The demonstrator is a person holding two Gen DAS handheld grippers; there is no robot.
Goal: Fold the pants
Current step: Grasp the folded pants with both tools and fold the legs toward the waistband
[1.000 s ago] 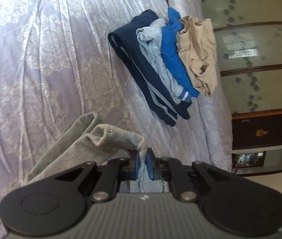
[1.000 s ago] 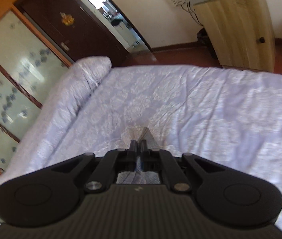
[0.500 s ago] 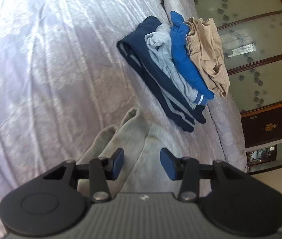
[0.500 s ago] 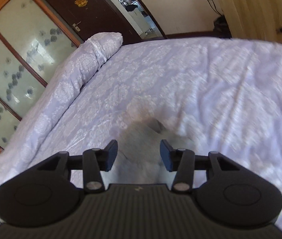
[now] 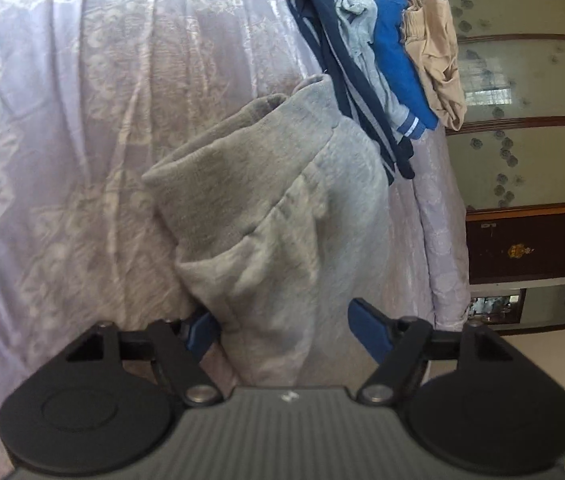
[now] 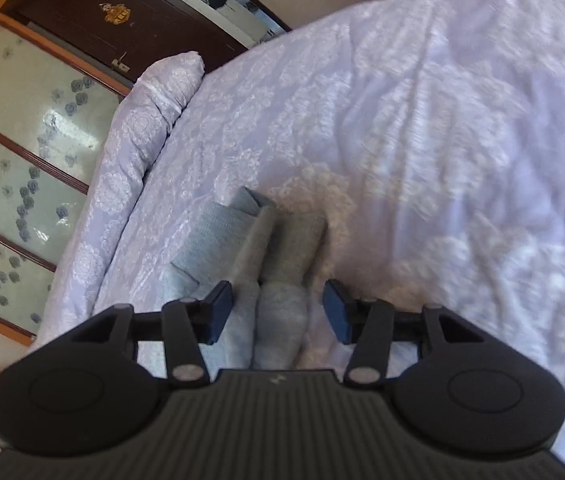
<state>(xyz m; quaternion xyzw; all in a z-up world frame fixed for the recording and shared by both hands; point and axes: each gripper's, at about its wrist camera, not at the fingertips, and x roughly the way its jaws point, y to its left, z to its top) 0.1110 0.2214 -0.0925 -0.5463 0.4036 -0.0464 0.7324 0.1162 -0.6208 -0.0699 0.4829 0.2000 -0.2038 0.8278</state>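
Home bedroom, bed (image 6: 422, 120), wardrobe (image 5: 522, 80)

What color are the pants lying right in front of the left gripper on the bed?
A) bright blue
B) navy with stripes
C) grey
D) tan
C: the grey pants lie bunched on the bed right between the spread fingers of the left gripper, while the navy, bright blue and tan clothes sit in a separate pile of clothes farther away.
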